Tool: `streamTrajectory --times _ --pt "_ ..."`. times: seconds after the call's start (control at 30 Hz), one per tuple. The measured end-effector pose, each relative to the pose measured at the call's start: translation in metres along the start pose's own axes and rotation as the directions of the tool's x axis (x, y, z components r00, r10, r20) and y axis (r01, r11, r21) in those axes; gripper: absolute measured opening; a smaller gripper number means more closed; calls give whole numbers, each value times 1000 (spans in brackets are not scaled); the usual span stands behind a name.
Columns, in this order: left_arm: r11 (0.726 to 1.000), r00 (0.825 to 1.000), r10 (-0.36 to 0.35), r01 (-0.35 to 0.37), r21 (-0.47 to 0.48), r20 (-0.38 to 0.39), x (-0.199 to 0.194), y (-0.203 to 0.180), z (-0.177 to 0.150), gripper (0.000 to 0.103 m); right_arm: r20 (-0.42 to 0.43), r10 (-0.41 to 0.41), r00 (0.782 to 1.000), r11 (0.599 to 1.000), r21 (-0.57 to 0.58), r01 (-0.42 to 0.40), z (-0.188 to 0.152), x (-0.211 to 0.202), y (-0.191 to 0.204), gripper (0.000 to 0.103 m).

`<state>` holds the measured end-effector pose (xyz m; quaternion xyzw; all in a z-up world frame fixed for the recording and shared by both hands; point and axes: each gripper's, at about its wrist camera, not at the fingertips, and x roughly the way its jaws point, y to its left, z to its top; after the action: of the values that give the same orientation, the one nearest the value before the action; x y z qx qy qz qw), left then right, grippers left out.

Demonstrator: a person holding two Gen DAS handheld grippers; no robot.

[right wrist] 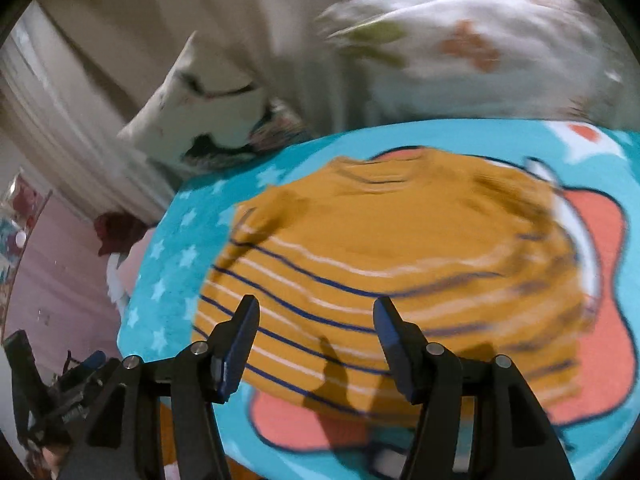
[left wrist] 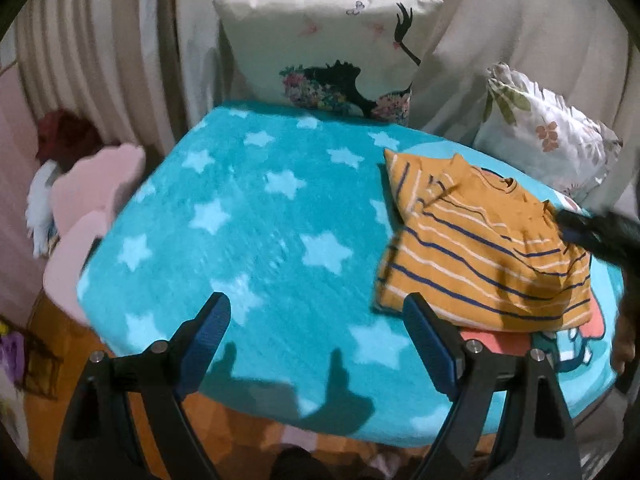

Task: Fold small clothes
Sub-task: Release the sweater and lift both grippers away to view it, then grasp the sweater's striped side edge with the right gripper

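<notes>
Mustard striped shirt (left wrist: 484, 252) lying part-folded on the right side of the star-print turquoise blanket (left wrist: 248, 216).
Left tongs (left wrist: 316, 334) are hovering spread over bare blanket, pinching nothing; right tongs (right wrist: 316, 346) are hanging spread above the shirt's hem, also pinching nothing. Judging from this, each should be pinching one hem corner, lifting evenly, and laying edges flush. No writing or brand is showing.

Star blanket (left wrist: 256, 216), two pillows (left wrist: 320, 48) behind.

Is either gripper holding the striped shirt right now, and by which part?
Nothing is held. The left gripper and right gripper both stand open and empty above the striped shirt.
</notes>
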<state>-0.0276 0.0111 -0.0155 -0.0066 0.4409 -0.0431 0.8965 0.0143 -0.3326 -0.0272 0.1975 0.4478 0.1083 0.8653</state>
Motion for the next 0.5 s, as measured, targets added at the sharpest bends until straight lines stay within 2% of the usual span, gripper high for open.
streamTrajectory --times 0.13,0.27,0.3,0.33,0.37,0.43,0.5 --pt "1000 1000 -4 4 29 17 13 30 18 87 -77 11 997 996 92 -4 36 76 41 65" --pt "999 999 -52 52 2 -14 29 61 28 87 -119 -137 983 976 154 155 55 145 51 64" --pt "998 998 -57 57 -1 -25 34 68 28 87 -133 -154 979 972 156 174 56 154 50 50" --pt "998 998 -60 60 -2 -31 36 72 28 87 -154 -185 971 966 152 208 56 164 48 12" --pt "998 997 -65 64 -4 -39 40 78 28 87 -163 -209 964 960 155 234 55 168 46 8" --pt "997 996 -75 75 -10 -49 45 87 28 87 -139 -202 969 958 177 225 55 163 48 8" --pt "997 995 -81 80 -17 -55 49 95 28 87 -106 -213 971 962 148 228 60 158 61 7"
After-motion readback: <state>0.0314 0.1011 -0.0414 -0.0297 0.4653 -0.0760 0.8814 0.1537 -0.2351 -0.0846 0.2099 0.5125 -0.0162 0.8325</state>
